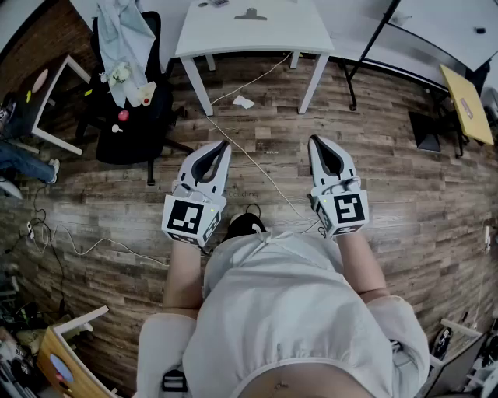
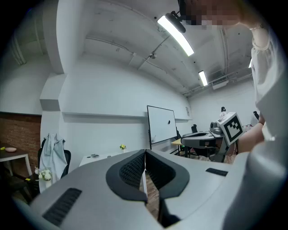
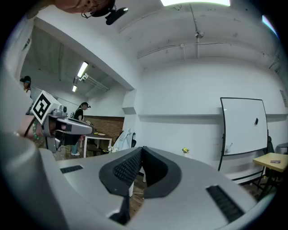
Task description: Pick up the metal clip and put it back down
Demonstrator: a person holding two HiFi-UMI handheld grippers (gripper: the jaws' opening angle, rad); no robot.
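On the white table [image 1: 288, 31] lies the metal clip [image 1: 250, 14], well apart from both grippers. Nearer the camera, the left gripper [image 1: 225, 144] and the right gripper [image 1: 313, 140] are held level, side by side, above the wooden floor [image 1: 397, 194]. Each one has its jaws pressed fully together, with nothing between them.

The desk [image 1: 233, 35] is white and the clip [image 1: 250, 14] is dark grey. The floor [image 1: 405, 194] is brown wood planking in mixed light and dark tones. The left claw [image 1: 225, 144] and right claw [image 1: 313, 141] are pale grey with black ribbed pads, and their cubes [image 1: 189, 218] carry black-and-white square markers. The chair [image 1: 132, 132] is black, the cloth [image 1: 124, 31] pale blue, the board [image 1: 467, 105] yellow and the shirt [image 1: 296, 311] white.
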